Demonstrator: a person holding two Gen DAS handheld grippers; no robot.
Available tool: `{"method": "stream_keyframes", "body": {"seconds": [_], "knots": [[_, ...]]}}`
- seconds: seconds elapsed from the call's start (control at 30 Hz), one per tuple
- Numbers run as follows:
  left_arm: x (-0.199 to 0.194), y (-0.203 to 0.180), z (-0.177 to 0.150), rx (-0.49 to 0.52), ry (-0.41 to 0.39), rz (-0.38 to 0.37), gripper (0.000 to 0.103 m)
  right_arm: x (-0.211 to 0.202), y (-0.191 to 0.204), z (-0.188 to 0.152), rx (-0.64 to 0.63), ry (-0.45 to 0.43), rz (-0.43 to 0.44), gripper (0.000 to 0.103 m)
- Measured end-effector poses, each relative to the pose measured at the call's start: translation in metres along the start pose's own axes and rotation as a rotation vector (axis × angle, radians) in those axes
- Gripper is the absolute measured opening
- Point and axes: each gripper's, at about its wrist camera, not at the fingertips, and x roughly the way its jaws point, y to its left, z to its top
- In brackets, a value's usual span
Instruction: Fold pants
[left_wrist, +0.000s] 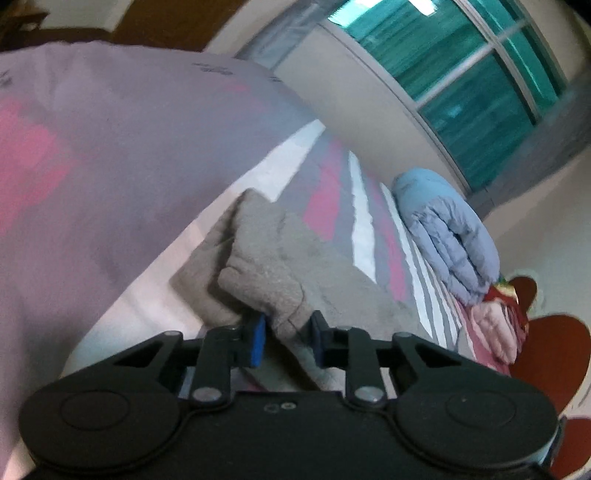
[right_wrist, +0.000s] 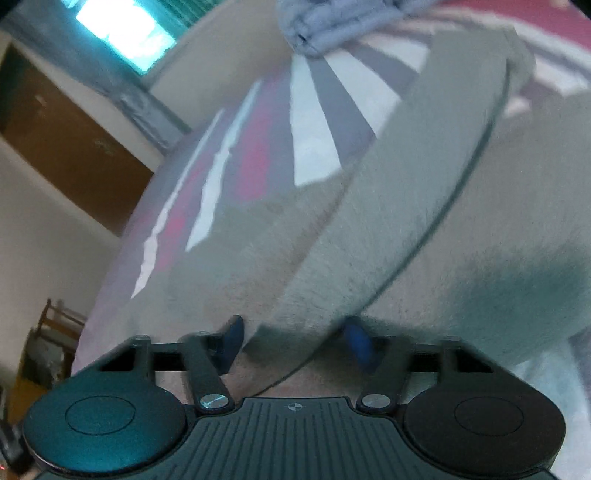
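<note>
Pants, grey, are laid on a striped bedspread. In the left wrist view a bunched fold is seen between the blue pads of the left gripper, whose jaws are pinched on the cloth. In the right wrist view the pants fill the blurred frame; the right gripper is closed on a thick fold, its fingertips partly buried in fabric. A folded blue quilt is shown whole only in the left view; in the right view it is cut off at the top edge. A window is seen behind.
</note>
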Motion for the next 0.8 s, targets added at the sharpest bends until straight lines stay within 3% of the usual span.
{"method": "stream_keyframes", "body": {"seconds": [0.1,0.2,0.3,0.33,0.37,0.4,0.43,0.47,0.63,0.8], "knots": [[0.001,-0.020,0.028,0.089,-0.032,-0.043,0.012,-0.003,-0.002,0.004,-0.004,-0.032,0.031,0.009],[-0.009,-0.042,0.055,0.148,-0.132,-0.166,0.012,-0.041,0.012,0.011,-0.078,-0.208,0.135,0.009],[-0.022,-0.042,0.047,0.234,-0.234,-0.273,0.012,-0.086,0.022,0.002,-0.179,-0.395,0.215,0.009],[-0.015,-0.034,0.038,0.249,-0.190,-0.219,0.012,-0.095,0.020,-0.009,-0.201,-0.428,0.226,0.009],[0.000,-0.020,0.027,0.234,-0.096,-0.106,0.012,-0.096,0.018,-0.023,-0.235,-0.439,0.216,0.009],[0.017,-0.003,0.015,0.199,0.016,0.022,0.012,-0.085,0.013,-0.036,-0.280,-0.391,0.177,0.009],[0.025,0.013,0.003,0.177,0.069,0.062,0.010,-0.059,0.005,-0.047,-0.290,-0.235,0.115,0.009],[0.022,0.024,-0.006,0.151,0.053,0.034,0.010,-0.037,-0.010,-0.058,-0.247,-0.103,0.068,0.009],[0.018,0.027,-0.011,0.115,0.030,0.022,0.010,-0.038,-0.033,-0.082,-0.191,-0.111,0.080,0.009],[0.020,0.022,-0.003,0.096,0.042,0.024,0.014,-0.035,-0.027,-0.072,-0.189,-0.095,0.066,0.009]]}}
